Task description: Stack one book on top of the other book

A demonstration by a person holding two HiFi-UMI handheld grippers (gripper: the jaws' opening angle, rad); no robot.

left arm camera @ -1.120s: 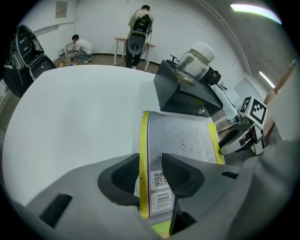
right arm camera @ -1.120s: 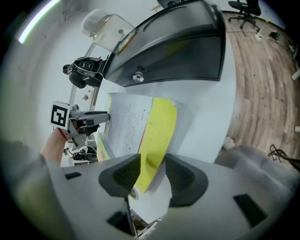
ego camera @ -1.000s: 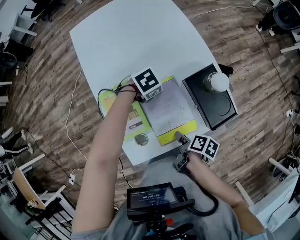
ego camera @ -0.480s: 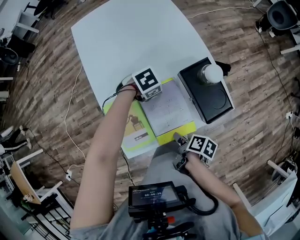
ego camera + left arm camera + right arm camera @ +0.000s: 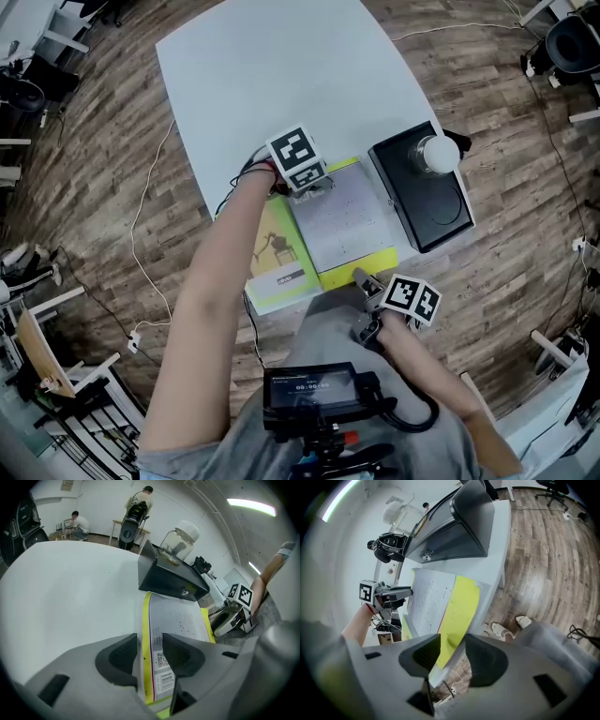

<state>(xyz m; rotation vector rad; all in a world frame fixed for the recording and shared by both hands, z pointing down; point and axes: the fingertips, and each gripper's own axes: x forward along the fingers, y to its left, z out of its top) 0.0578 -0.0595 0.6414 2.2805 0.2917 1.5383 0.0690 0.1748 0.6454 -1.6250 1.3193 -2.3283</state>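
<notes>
**Holding the grey book at both ends**

The left gripper reaches from the left to the far edge of the grey-covered book with a yellow-green border. In the left gripper view its jaws stand at a narrow gap and are clamped on that edge, one pad on the printed cover near the barcodes. The right gripper comes in from the near side. Its jaws are pinched on the book's near yellow-green corner, which juts past the edge of the white table.

The grey book lies at the near right part of the table. Its left side overlaps a yellow-green paperback book with a dark picture on the cover, which lies flat to the near left (whether the two covers touch cannot be told). Just right of the grey book stands a black metal box, and a clear glass jar with a white lid stands on the box's far part.
</notes>
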